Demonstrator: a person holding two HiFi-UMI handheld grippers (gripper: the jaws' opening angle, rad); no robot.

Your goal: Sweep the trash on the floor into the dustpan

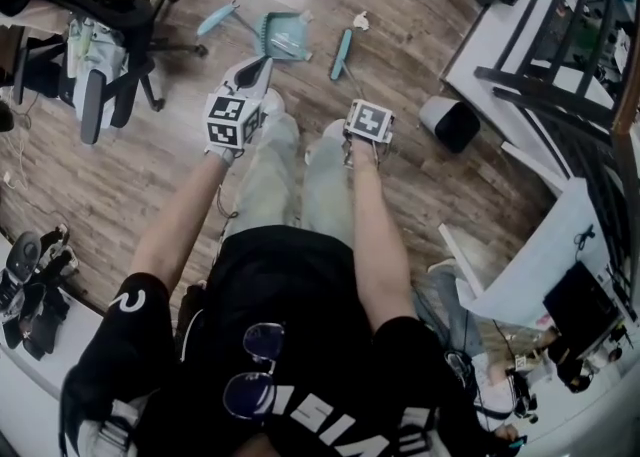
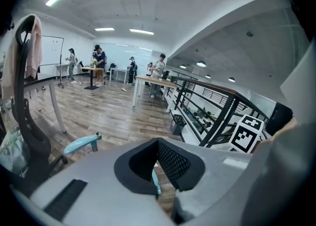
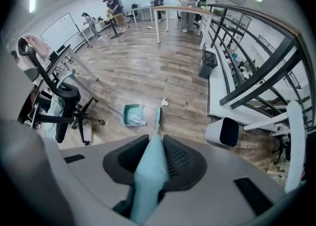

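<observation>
A teal dustpan (image 1: 283, 36) (image 3: 132, 115) lies on the wooden floor ahead of me with a clear bottle in it. Its teal grip (image 1: 217, 18) (image 2: 81, 143) stands out to the left. A scrap of white trash (image 1: 360, 19) (image 3: 164, 102) lies just beyond the teal broom head (image 1: 341, 53) (image 3: 158, 115). My right gripper (image 1: 360, 115) (image 3: 154, 158) is shut on the broom handle (image 3: 148, 180), which runs down to that head. My left gripper (image 1: 255, 72) (image 2: 157, 163) is held at waist height, jaws together with nothing between them, short of the dustpan.
A black office chair (image 1: 95, 45) (image 3: 54, 106) stands on the left. A white container with a dark opening (image 1: 450, 123) (image 3: 224, 132) sits on the right beside a white ledge and black railing (image 1: 560, 45). A mesh bin (image 3: 208, 63) and several people are farther off.
</observation>
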